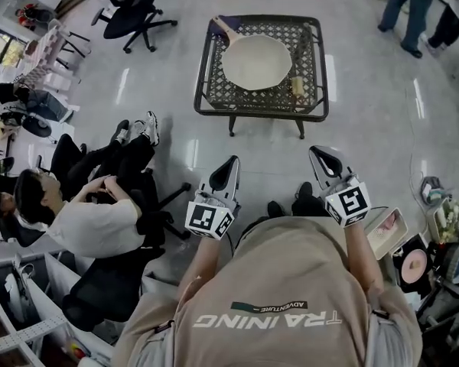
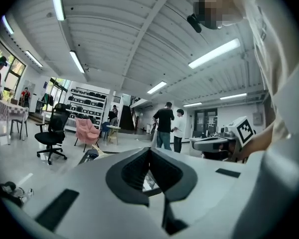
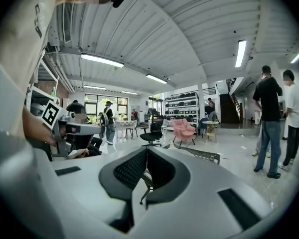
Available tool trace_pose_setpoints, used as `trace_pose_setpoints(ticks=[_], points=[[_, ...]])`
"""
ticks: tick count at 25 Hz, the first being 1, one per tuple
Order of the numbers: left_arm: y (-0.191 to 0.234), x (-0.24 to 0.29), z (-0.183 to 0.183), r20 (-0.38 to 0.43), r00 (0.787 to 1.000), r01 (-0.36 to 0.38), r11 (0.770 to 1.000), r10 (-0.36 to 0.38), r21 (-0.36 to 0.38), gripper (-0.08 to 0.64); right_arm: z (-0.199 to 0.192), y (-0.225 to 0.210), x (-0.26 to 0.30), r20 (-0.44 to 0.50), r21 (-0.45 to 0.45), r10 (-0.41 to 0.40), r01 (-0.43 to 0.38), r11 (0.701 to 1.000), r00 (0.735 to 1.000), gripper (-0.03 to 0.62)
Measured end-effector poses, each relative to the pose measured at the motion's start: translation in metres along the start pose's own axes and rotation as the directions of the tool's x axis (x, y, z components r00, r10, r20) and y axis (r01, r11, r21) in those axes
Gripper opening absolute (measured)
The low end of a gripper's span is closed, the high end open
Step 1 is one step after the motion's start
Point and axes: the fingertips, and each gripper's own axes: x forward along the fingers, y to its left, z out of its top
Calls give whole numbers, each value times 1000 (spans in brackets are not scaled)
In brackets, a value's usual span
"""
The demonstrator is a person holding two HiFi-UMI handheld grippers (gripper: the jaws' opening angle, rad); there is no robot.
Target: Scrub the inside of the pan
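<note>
The person wears a khaki T-shirt [image 1: 291,274] lettered TRAINING; left claw [image 1: 230,162] and right claw [image 1: 320,154] are pale grey, black-padded.

The right gripper [image 3: 146,152] has its fingers [image 3: 129,171] pressed together, empty, pointing toward the mesh table [image 3: 207,156].

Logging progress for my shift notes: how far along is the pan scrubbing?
Nothing looks done yet: the cream round pan with a wooden handle lies on the black mesh table, apart from both grippers. In hand: nothing; left gripper and right gripper are shut and empty. All scrubbing remains.
</note>
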Motion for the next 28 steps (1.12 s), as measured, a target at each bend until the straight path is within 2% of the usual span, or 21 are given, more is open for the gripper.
trace_pose_setpoints(ticks=[5,13,18,28], points=[[12,17,-2,2,1000,-23,998,23,-59,17,-4,-17,14,-23,-22,19,-20,1000,1000,17],[33,60,18,-3,999,-47,998,46,-44,18,12,-52,67,22,-62,74,-73,995,997,17],[23,100,26,1,999,-36,999,36,-25,17,21,-84,91,42,-73,117,-114,991,992,17],[46,140,41,3,993,-117,993,117,-25,17,25,-128,136,53,-62,186,-183,981,981,17]])
